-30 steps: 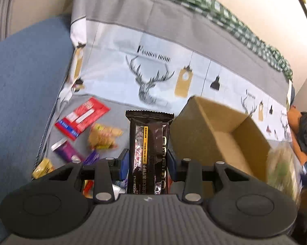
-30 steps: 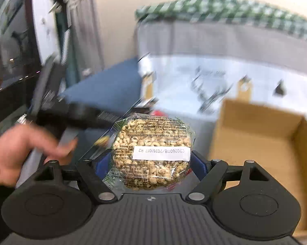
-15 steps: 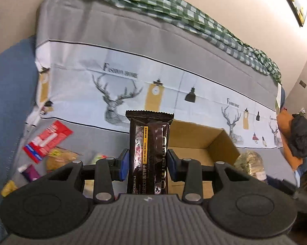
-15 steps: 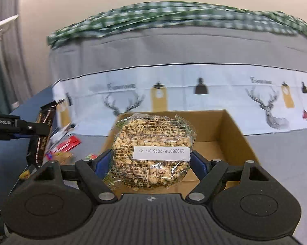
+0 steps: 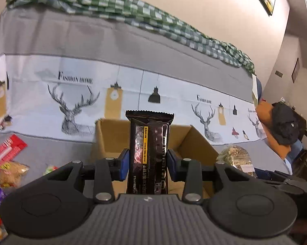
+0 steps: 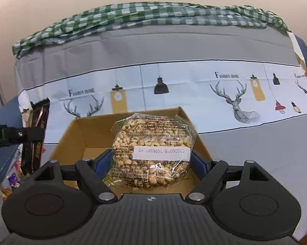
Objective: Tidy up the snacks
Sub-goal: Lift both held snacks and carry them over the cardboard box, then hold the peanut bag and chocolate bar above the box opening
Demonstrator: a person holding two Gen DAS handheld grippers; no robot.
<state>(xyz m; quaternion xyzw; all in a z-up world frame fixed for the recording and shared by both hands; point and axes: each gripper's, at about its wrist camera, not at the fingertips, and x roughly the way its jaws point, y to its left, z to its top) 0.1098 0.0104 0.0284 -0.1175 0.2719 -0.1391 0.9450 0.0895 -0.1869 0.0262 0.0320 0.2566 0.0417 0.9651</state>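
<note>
My left gripper (image 5: 147, 163) is shut on a dark brown biscuit bar (image 5: 149, 147), held upright in front of an open cardboard box (image 5: 110, 134). My right gripper (image 6: 151, 163) is shut on a clear bag of puffed grain snack (image 6: 151, 143) with a white label, held over the same box (image 6: 79, 134). The bag also shows in the left wrist view (image 5: 237, 157), right of the box. The bar and the left gripper show in the right wrist view (image 6: 38, 134), left of the box. The box stands on a grey sofa cover.
Loose snacks lie on the sofa seat left of the box: a red packet (image 5: 6, 149), a yellowish bag (image 5: 10, 171), small wrapped sweets (image 6: 2, 189). The sofa back with deer print (image 5: 75, 106) rises behind. Dark clothes on an orange cushion (image 5: 284, 124) lie at the right.
Both grippers have swung toward the box with their snacks still held. The box now sits straight ahead of each, and the loose snacks have slid to the left edge.
</note>
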